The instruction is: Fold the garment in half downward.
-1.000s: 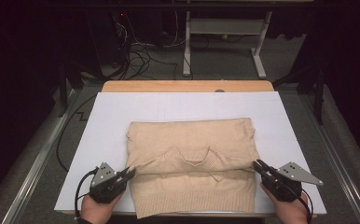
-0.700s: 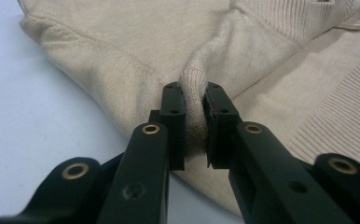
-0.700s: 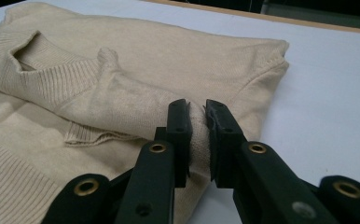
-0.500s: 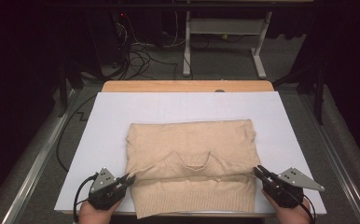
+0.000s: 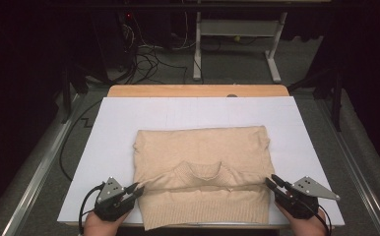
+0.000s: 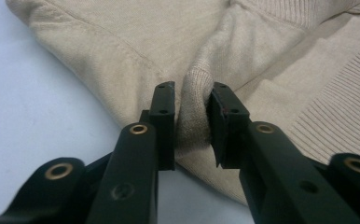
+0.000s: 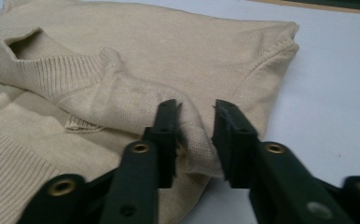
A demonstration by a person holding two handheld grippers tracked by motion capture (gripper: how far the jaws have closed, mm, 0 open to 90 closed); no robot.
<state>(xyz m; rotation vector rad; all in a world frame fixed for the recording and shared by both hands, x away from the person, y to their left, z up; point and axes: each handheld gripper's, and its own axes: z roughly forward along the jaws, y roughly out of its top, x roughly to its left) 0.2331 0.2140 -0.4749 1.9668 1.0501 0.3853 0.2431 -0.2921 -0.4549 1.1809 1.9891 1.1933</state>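
A beige knit sweater (image 5: 203, 157) lies folded on the white sheet, its collar (image 5: 205, 171) facing the near edge. My left gripper (image 5: 139, 188) is at the fold's left corner, my right gripper (image 5: 272, 181) at its right corner. In the left gripper view the jaws (image 6: 194, 88) have just been opening, and a ridge of sweater fabric (image 6: 194, 121) still stands loosely between them. In the right gripper view the jaws (image 7: 197, 105) have also just been opening. The folded shoulder corner (image 7: 194, 135) lies between them, with a gap to the right pad.
The white sheet (image 5: 119, 128) covers a wooden table (image 5: 198, 91) with bare margins on both sides of the sweater. Beyond the far edge are floor cables (image 5: 148, 54) and a white table frame (image 5: 237, 29). Metal rails (image 5: 35, 172) run along both sides.
Both pairs of jaws have parted from the sweater's folded corners. The hands have stayed where they were, and the fold rests on the sheet.
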